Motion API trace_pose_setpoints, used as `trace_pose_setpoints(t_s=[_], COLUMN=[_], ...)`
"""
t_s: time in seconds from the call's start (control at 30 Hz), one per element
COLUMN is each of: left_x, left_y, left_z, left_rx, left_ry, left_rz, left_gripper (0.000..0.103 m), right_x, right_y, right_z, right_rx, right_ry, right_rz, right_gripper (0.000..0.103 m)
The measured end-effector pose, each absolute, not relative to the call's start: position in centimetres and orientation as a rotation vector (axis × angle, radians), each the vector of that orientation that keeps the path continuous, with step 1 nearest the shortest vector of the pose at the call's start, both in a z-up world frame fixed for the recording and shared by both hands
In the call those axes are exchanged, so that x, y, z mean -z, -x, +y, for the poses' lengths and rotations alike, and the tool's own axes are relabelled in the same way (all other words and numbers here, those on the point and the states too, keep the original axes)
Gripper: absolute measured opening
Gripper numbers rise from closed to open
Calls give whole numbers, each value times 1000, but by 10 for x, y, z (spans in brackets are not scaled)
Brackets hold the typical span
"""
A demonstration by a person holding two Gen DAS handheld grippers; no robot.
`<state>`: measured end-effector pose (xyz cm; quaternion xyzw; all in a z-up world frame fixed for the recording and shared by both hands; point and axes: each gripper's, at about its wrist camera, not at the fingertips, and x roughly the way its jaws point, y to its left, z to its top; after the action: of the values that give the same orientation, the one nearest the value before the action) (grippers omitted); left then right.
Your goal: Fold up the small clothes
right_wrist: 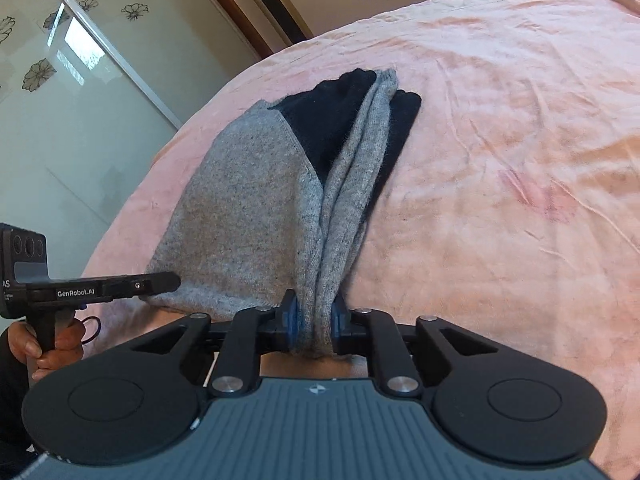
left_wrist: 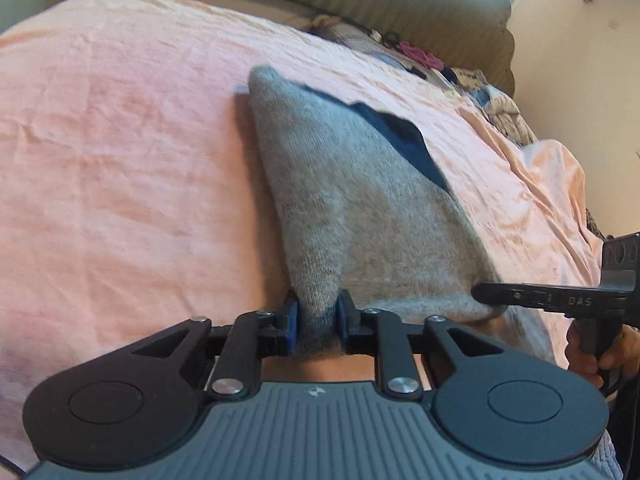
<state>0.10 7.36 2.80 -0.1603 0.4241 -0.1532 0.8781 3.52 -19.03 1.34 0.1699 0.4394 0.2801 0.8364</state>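
Both grippers pinch the near hem of the grey garment [right_wrist: 244, 208], one at each corner, so the edge stays stretched between them. The left gripper [left_wrist: 317, 322] is clamped on bunched knit at one corner; the right gripper [right_wrist: 314, 322] grips gathered folds at the other. The garment lies on the pink bedspread [right_wrist: 500, 140], its black part [right_wrist: 328, 116] at the far end from the hem. Held like this, I judge the hem is ready to be carried toward that far end for a fold.
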Motion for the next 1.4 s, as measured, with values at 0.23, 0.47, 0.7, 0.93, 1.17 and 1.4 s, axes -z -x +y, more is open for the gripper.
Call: trace_pose_setpoints(t_s=[0.23,0.47,0.7,0.93,1.17,1.4], left_x=[-42,-17,-33,-38,-6,-21], left_y=[-73,-170,-177,-92,-39,-32], left_z=[101,65,17,59,70,39], left_rx=[240,208,156,214,388,394], left_ry=[536,414,29,237,628,427], left_rz=[774,858,703,671,813,925], left_gripper=[93,70,16,64,93,15], right_x=[-33,-5,-4,-4,0,-10], right_y=[-132,-218,-224,-133,-65,-43], right_z=[-204,-168,-158,-195,-197,-180], right_rx=[-521,-460,-446,-518,-596,-632], right_ry=[-556,-508,-354,-513,-560,-447], right_rz=[865,917,823,852,923,974], right_gripper=[87,80,25,81,80,21])
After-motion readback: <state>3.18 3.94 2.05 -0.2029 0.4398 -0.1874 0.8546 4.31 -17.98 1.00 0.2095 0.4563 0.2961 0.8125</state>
